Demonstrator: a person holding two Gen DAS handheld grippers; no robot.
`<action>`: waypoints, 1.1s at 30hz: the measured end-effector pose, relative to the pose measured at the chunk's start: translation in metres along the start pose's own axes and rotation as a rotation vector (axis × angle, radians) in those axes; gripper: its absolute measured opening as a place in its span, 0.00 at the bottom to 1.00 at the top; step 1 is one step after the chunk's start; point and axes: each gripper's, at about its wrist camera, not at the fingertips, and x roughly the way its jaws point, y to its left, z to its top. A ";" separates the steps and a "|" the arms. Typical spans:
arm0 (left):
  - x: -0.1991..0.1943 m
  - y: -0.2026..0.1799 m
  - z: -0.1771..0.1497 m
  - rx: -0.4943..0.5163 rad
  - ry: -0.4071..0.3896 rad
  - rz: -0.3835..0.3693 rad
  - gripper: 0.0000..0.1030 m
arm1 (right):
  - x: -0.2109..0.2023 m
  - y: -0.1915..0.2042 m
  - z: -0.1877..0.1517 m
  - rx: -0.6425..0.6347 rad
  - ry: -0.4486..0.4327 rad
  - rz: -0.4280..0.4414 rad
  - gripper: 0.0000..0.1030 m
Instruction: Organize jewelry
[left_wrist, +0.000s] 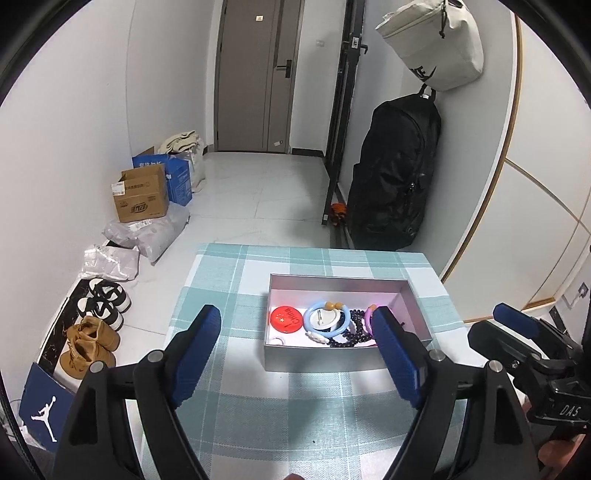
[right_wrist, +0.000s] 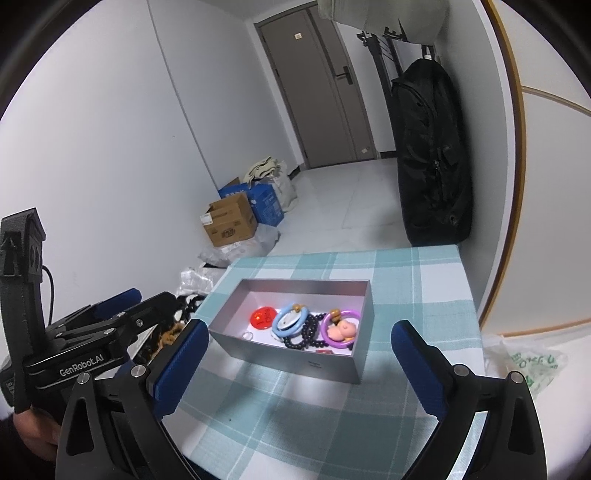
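A grey open box (left_wrist: 321, 360) stands on the checked cloth. In it lie a red badge (left_wrist: 284, 319), a blue bangle (left_wrist: 325, 319), a dark bead bracelet (left_wrist: 354, 332) and a purple ring (left_wrist: 368, 317), half hidden by my finger. My left gripper (left_wrist: 295, 312) is open in front of the box, with nothing between its blue pads. In the right wrist view the box (right_wrist: 288, 358) also holds a purple ring with a pink figure (right_wrist: 340, 328) and a small silver ring (right_wrist: 248, 335). My right gripper (right_wrist: 300, 326) is wide open and empty, short of the box.
The table (left_wrist: 258, 413) has edges on the left and far sides. On the floor to the left are cardboard boxes (left_wrist: 142, 199), parcels and shoes (left_wrist: 90, 343). A black bag (left_wrist: 395, 173) leans on the right wall. A plastic bag (right_wrist: 524, 363) lies right of the table.
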 end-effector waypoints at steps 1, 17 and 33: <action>0.000 0.000 0.000 -0.001 0.000 0.002 0.78 | 0.000 0.000 0.000 0.001 -0.001 0.001 0.97; 0.001 -0.001 -0.002 -0.003 0.019 0.006 0.78 | -0.001 -0.002 0.001 0.003 -0.003 -0.001 0.97; 0.001 -0.003 -0.003 0.005 0.026 0.005 0.78 | -0.001 -0.003 0.001 0.000 0.001 -0.004 0.97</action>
